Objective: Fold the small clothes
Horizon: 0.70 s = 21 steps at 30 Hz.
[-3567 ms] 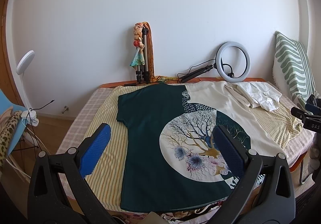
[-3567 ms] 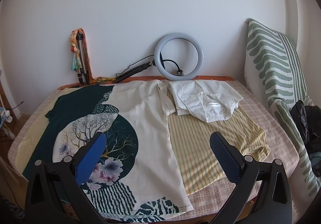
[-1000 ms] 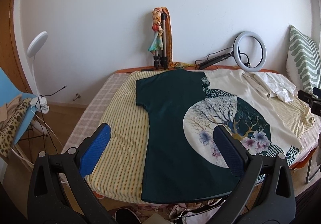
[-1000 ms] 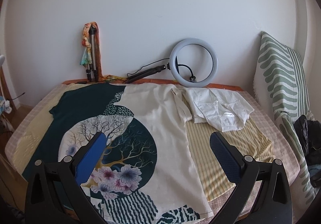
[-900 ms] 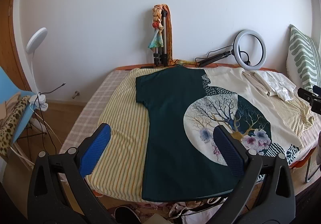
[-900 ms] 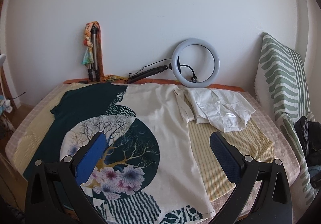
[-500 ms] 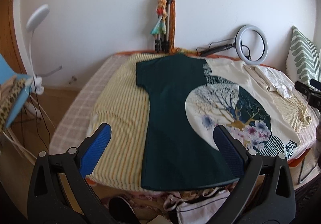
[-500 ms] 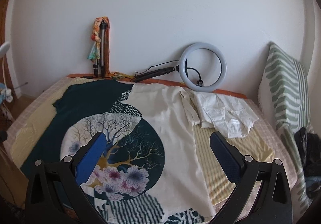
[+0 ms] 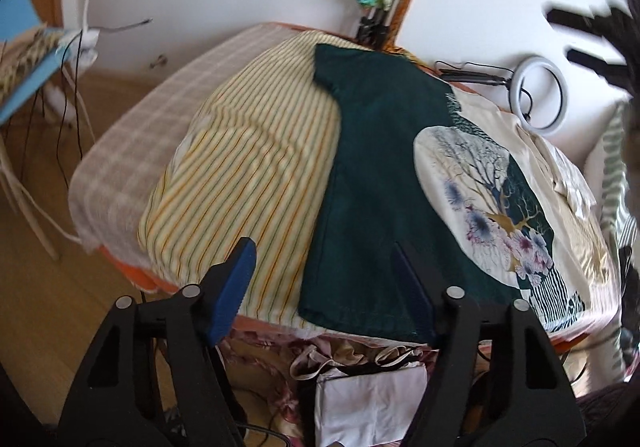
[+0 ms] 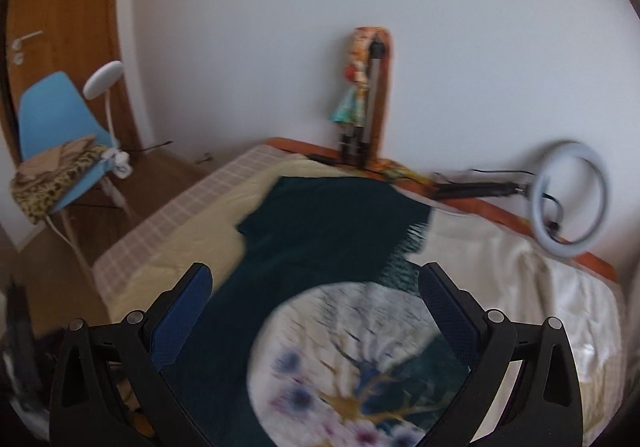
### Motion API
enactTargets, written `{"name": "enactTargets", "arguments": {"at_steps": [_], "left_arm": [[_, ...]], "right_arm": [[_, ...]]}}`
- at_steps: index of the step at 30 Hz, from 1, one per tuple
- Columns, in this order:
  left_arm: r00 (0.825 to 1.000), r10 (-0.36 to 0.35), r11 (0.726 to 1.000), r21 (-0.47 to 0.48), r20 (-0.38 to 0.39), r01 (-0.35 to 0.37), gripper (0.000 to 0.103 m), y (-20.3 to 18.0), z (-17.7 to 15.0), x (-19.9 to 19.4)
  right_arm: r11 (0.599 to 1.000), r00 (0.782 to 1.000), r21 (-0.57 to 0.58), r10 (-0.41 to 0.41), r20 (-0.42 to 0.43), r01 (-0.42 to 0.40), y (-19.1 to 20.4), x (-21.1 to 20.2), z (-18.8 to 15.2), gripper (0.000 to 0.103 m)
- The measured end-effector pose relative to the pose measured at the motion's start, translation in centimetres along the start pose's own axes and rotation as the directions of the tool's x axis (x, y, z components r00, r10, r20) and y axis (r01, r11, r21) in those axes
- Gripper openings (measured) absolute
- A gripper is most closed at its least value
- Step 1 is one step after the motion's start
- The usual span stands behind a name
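A T-shirt, dark green on the left and cream on the right with a round tree-and-flower print, lies flat on the bed. My left gripper hangs low over the shirt's near-left hem corner. Its jaws are closing, with the shirt's left edge between them, and the pads do not press on the cloth. My right gripper stands open above the T-shirt, over its dark green part just behind the print, with nothing held. The right wrist view is blurred.
A yellow striped sheet covers the bed under the shirt. A crumpled white garment lies at the right. A ring light and a tripod with a scarf stand at the wall. Bags sit below the bed's near edge. A blue chair stands at the left.
The left gripper has sunk towards the shirt's near-left hem corner and rolled, and its jaws have narrowed. The right gripper has swung left, from the cream side to over the dark green half.
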State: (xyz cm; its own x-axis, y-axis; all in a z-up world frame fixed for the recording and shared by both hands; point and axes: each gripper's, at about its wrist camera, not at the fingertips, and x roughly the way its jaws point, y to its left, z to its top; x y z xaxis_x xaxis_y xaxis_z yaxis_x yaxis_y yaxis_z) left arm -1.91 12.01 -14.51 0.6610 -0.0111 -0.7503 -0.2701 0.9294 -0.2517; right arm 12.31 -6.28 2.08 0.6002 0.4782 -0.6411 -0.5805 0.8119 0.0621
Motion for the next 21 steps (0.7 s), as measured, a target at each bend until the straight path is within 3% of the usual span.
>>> {"name": "enactTargets", "arguments": {"at_steps": [4,7,10,15,16,21], "left_arm": [[1.0,0.006,0.999,-0.051,-0.019,-0.007,0.066,1.0,-1.1,1.0],[0.997,-0.037,0.995,-0.098,-0.06,0.031,0.055,1.3,-1.8,2.1],[0.998,-0.036,0.996,-0.079,-0.058,0.031,0.055,0.8,-2.1,2.4],[0.992,-0.069,0.995,-0.085,-0.102,0.06,0.025,0.5,-2.5,3.9],[0.991,-0.077,0.993,-0.093,-0.114,0.066,0.011,0.6,-2.5,4.3],[0.989,-0.105,0.989,-0.116,-0.105,0.093,0.006,1.1,-2.5,4.3]], "right_arm": [[0.994,0.994,0.071,0.087,-0.068,-0.082,1.1,5.1,3.0,0.102],[0.987,0.986,0.128,0.114,-0.123,-0.098,1.5,9.5,4.4,0.102],[0.982,0.978,0.168,0.118,-0.174,-0.089,1.7,13.9,5.5,0.097],[0.976,0.968,0.204,0.116,-0.221,-0.07,2.4,20.5,7.1,0.096],[0.975,0.966,0.213,0.119,-0.23,-0.069,2.6,21.9,7.3,0.096],[0.987,0.957,0.16,0.074,-0.279,-0.03,4.0,28.4,7.8,0.095]]}}
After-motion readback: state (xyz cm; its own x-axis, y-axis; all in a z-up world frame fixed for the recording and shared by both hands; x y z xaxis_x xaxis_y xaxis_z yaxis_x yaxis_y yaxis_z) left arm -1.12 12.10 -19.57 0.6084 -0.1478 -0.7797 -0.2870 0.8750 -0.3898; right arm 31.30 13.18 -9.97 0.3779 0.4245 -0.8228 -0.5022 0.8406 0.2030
